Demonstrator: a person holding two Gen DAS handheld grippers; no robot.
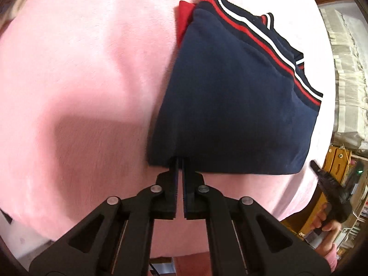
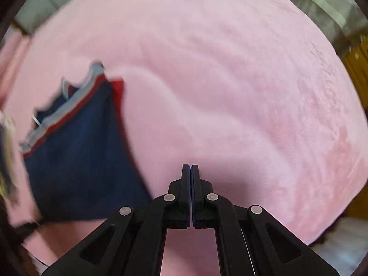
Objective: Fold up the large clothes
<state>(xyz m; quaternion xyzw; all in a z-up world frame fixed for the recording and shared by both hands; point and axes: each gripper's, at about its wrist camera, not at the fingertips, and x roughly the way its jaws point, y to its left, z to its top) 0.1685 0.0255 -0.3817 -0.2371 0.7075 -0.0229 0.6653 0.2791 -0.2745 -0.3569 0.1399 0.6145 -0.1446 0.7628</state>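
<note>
The navy sweatshirt (image 1: 232,105) lies folded on the pink blanket (image 1: 80,80) (striped hem (image 1: 271,53) at the far edge). The left gripper (image 1: 180,161) is pinched on its near edge. The right gripper (image 2: 190,166), fingers pressed together on nothing, hovers beside the garment.

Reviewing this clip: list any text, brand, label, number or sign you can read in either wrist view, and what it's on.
None readable.
Navy garment: only red and white stripes, no print or tag showing.
Pink blanket: plain.
Shelf clutter at the left view's right edge: too small and blurred to read.
Right wrist view: motion-blurred, no lettering.
</note>
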